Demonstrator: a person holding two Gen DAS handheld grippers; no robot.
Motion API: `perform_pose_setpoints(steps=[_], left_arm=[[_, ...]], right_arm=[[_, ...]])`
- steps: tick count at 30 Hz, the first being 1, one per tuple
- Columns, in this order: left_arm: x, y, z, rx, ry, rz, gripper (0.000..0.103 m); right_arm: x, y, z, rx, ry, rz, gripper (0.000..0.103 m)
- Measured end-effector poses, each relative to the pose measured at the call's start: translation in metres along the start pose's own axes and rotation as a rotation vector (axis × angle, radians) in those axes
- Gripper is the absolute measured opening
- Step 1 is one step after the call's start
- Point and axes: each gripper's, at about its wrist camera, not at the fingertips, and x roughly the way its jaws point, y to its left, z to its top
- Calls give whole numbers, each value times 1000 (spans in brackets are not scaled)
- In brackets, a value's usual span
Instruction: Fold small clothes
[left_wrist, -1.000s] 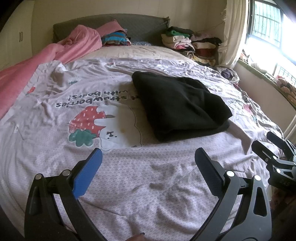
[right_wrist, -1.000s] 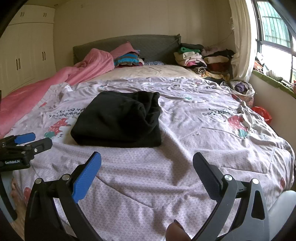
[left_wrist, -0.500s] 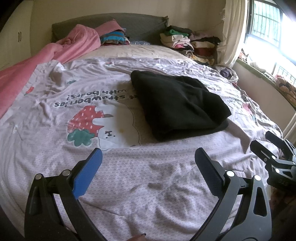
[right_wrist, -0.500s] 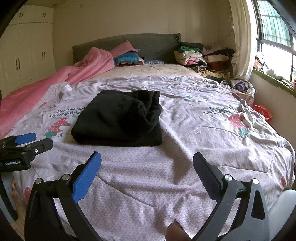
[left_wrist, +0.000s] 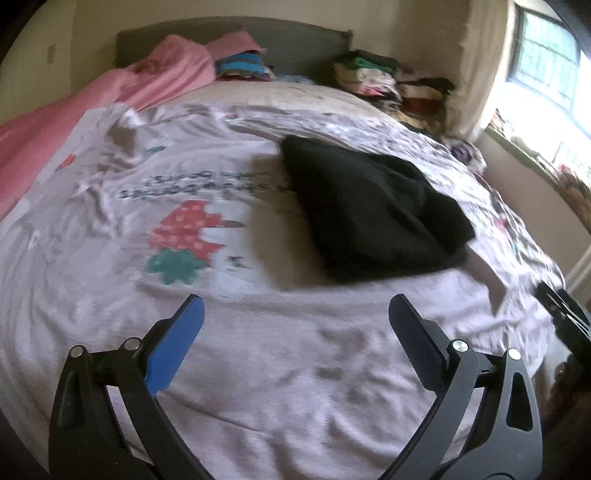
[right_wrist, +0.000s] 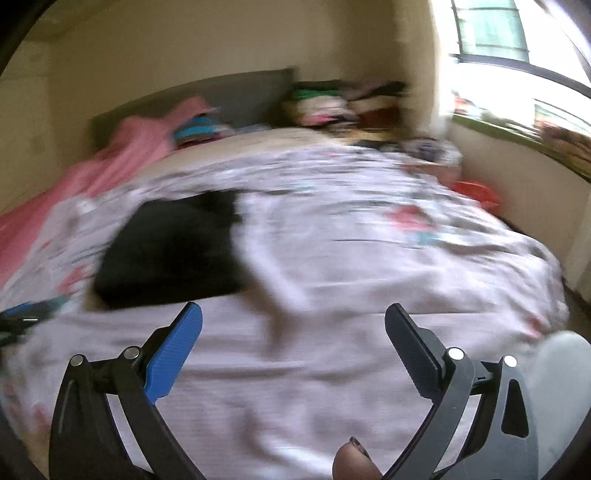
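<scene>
Left gripper (left_wrist: 295, 314) and right gripper (right_wrist: 293, 317): fingers spread wide, empty, both above the near part of the printed bedspread (left_wrist: 229, 354). Folded black garment (left_wrist: 373, 218) lies mid-bed on the spread, beyond both grippers. Farther back, stacked clothes (left_wrist: 373, 74) by the headboard (left_wrist: 288, 40); no containers discernible, right view blurred.

The folded garment (left_wrist: 373, 214) is plain black. The bedspread (left_wrist: 258, 369) is pale lilac with a red strawberry print (left_wrist: 188, 230) (green leaves beneath). A pink blanket (left_wrist: 92, 96) lies along the edge; the headboard (left_wrist: 295, 40) is grey.
</scene>
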Motion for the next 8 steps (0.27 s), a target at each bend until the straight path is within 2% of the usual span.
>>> perform_pose_setpoints(steps=[1,3,4,5,6,7,8], left_arm=[[0,13,6,-24,6,24,94],[-5,54,23,-98,6,72,94],[-10,86,33,-139,-1,116,94],[-14,110,40,-153,-6,156,94],[-18,138,45,-167,-16,218,94],[-22,176,52,-183,-27,323,94],[-23,206,55,-194,-28,399,94]], right_arm=[[1,-16,1,26,0,-50,99],[4,-73,1,110,8,-212,99],[4,-102,-2,153,17,-288,99],[6,-143,-7,204,37,-397,99],[7,-175,-12,251,71,-487,99],[7,-221,-22,343,125,-584,99],[6,-253,-31,409,165,-630,99]])
